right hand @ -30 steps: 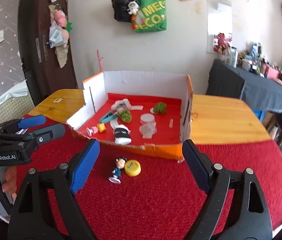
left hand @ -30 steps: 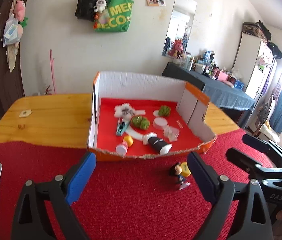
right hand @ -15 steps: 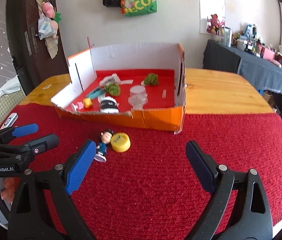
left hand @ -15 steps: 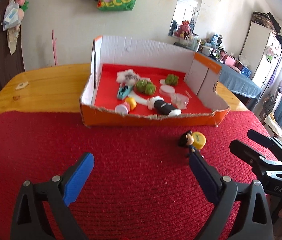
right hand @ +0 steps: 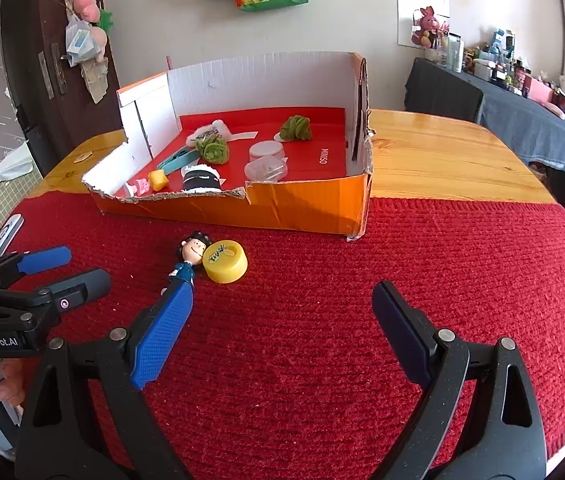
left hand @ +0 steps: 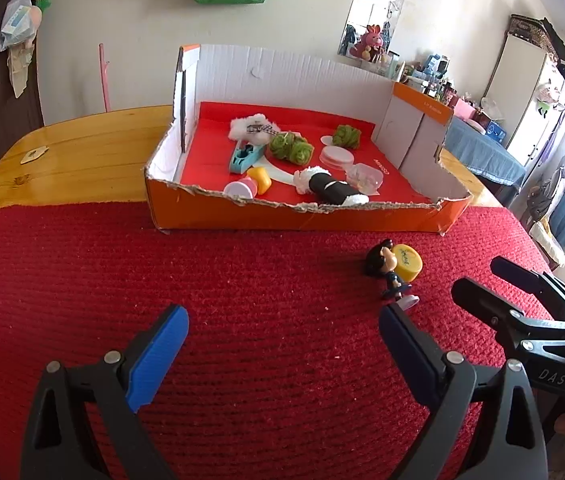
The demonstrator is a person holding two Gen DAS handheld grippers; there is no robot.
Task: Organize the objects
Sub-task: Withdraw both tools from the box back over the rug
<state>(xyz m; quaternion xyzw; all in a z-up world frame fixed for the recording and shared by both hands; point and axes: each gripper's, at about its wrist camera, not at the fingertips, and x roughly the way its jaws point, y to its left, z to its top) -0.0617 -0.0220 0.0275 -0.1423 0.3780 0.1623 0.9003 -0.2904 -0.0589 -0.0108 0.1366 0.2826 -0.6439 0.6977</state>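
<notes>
A small doll figure [left hand: 389,270] [right hand: 187,261] with black hair lies on the red mat next to a yellow cap [left hand: 406,260] [right hand: 226,261], in front of the orange cardboard box [left hand: 290,214] [right hand: 306,210]. The box holds several small items: green yarn balls [left hand: 290,148], a black-and-white roll [left hand: 332,192], a teal clip [left hand: 244,156], clear lids. My left gripper [left hand: 282,328] is open and empty, low over the mat, left of the doll. My right gripper [right hand: 280,312] is open and empty; its left fingertip [right hand: 172,308] is just below the doll's feet.
A red knitted mat [right hand: 402,272] covers the near half of the wooden table [right hand: 442,156]. A white remote [right hand: 6,234] lies at the mat's left edge. A dark cluttered table [right hand: 522,112] stands at the far right.
Both grippers have dropped lower and moved forward toward the mat. The doll and yellow cap now lie closer to the fingertips. Both stay open.
</notes>
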